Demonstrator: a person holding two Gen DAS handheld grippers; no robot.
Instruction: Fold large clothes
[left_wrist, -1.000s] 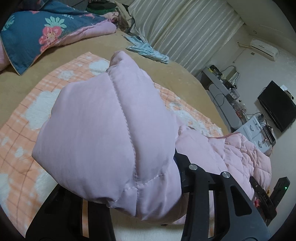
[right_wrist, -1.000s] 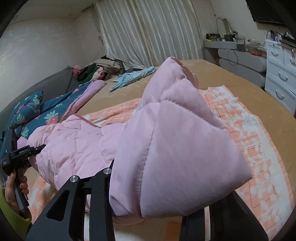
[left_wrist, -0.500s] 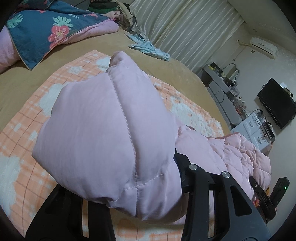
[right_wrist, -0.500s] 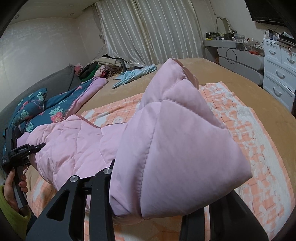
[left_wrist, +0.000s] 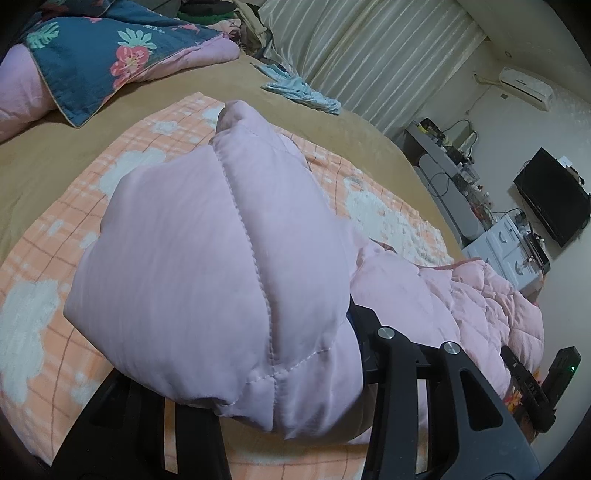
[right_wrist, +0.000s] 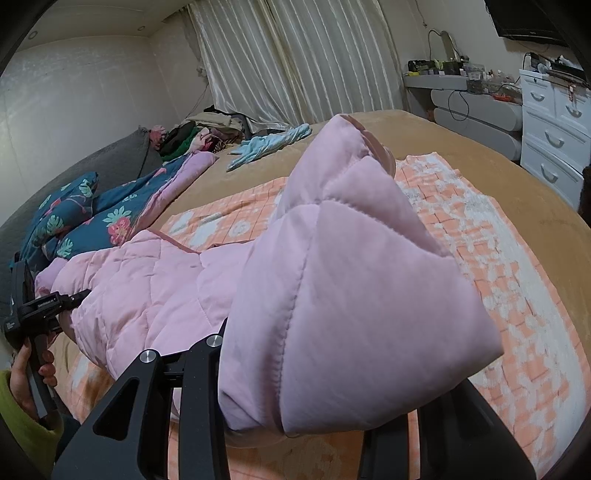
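A pink quilted jacket (left_wrist: 221, 277) is held up over an orange-and-white checked blanket (left_wrist: 44, 295) on the bed. My left gripper (left_wrist: 280, 398) is shut on one puffy end, which bulges over the jaws and hides the fingertips. My right gripper (right_wrist: 314, 417) is shut on the other end of the jacket (right_wrist: 351, 295) in the same way. The middle of the jacket (right_wrist: 147, 288) sags between them. At the left edge of the right wrist view, a hand holds the left gripper (right_wrist: 40, 314). The right gripper (left_wrist: 528, 387) shows at the left wrist view's lower right.
A tan sheet (right_wrist: 461, 147) covers the bed under the blanket (right_wrist: 498, 258). A dark blue floral quilt (left_wrist: 92, 55) lies at the head side, a light blue garment (right_wrist: 269, 144) and a clothes pile (right_wrist: 207, 129) near the curtains. A white dresser (right_wrist: 554, 140) stands beside the bed.
Both grippers have carried the jacket level across the bed toward the floral quilt and curtains, which look nearer now. Both grips are unchanged.
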